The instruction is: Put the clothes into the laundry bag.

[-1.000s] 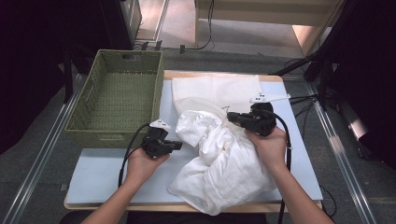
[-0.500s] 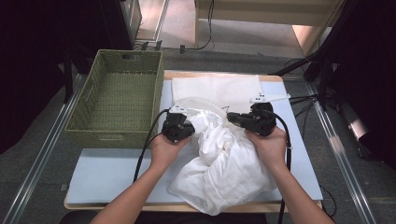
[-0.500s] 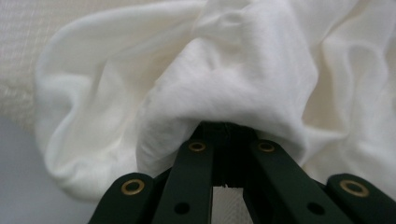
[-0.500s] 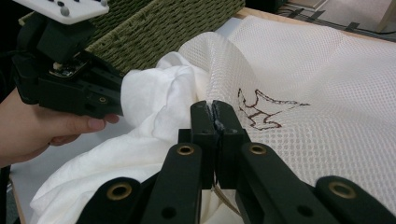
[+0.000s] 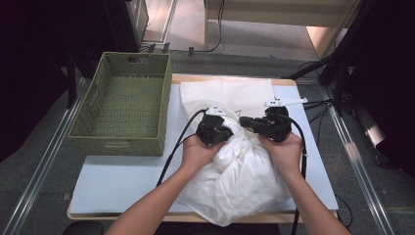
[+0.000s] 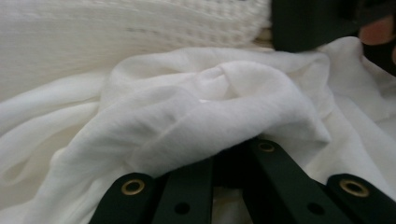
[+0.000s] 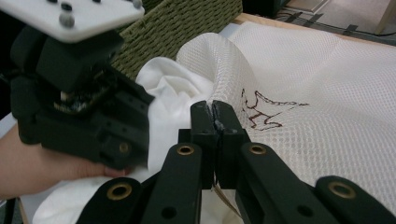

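Observation:
A white mesh bag (image 5: 230, 93) lies flat on the table, and a crumpled white cloth (image 5: 240, 176) spills from its mouth toward the front edge. My right gripper (image 5: 244, 120) is shut on the bag's rim (image 7: 219, 100) and holds that edge lifted. A dark drawn mark (image 7: 261, 112) shows on the mesh beside its pads. My left gripper (image 5: 229, 131) sits close to the right one, at the bag's mouth. Its jaws are shut, with a fold of the white cloth (image 6: 196, 107) bunched over their tips. The mesh (image 6: 116, 37) lies just beyond that fold.
A green woven basket (image 5: 115, 143) stands at the table's left side, close to the bag. A pale mat (image 5: 122, 178) covers the tabletop. Cables trail from both grippers. Metal rails run along both sides of the table.
My left hand has travelled right and slightly up, from the cloth's left side to the bag's mouth beside the right gripper. The right hand has kept still.

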Action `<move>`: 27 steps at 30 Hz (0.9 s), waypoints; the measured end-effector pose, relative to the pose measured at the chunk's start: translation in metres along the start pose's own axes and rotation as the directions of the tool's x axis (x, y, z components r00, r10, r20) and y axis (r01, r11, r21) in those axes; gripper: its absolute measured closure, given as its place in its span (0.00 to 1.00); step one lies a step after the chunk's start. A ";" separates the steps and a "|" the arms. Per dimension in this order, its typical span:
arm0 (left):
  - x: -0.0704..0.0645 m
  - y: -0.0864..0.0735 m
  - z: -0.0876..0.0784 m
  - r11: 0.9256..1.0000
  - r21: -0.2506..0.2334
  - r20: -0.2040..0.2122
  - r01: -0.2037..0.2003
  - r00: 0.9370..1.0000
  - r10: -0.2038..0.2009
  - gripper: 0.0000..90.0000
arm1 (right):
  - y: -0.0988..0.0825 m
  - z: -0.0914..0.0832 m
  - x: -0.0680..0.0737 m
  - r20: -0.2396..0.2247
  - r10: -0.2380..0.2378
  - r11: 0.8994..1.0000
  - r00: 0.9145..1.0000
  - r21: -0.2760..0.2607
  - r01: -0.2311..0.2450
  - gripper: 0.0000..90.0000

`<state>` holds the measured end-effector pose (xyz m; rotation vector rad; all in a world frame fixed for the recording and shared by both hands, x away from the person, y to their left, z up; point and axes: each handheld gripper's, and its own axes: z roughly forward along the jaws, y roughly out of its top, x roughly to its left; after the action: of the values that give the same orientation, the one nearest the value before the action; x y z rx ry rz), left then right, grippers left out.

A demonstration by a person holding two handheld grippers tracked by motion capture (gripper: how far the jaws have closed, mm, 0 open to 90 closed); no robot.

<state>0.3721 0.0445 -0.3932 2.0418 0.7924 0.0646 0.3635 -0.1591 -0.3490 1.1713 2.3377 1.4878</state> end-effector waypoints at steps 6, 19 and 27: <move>-0.017 0.002 0.010 0.998 0.023 0.034 -0.060 0.998 0.059 1.00 | 0.005 -0.009 -0.001 -0.013 0.014 0.999 1.000 -0.038 -0.014 1.00; 0.012 0.003 0.026 0.997 0.055 -0.076 0.056 0.996 -0.052 1.00 | 0.002 -0.009 0.001 -0.014 0.017 0.999 1.000 -0.034 -0.017 1.00; 0.007 0.001 -0.003 0.995 0.097 -0.007 0.001 1.000 0.000 1.00 | -0.004 0.000 -0.001 -0.004 0.003 1.000 1.000 -0.002 -0.003 1.00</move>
<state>0.3771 0.0504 -0.3918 2.1341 0.8144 0.0337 0.3622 -0.1602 -0.3528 1.1732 2.3377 1.4936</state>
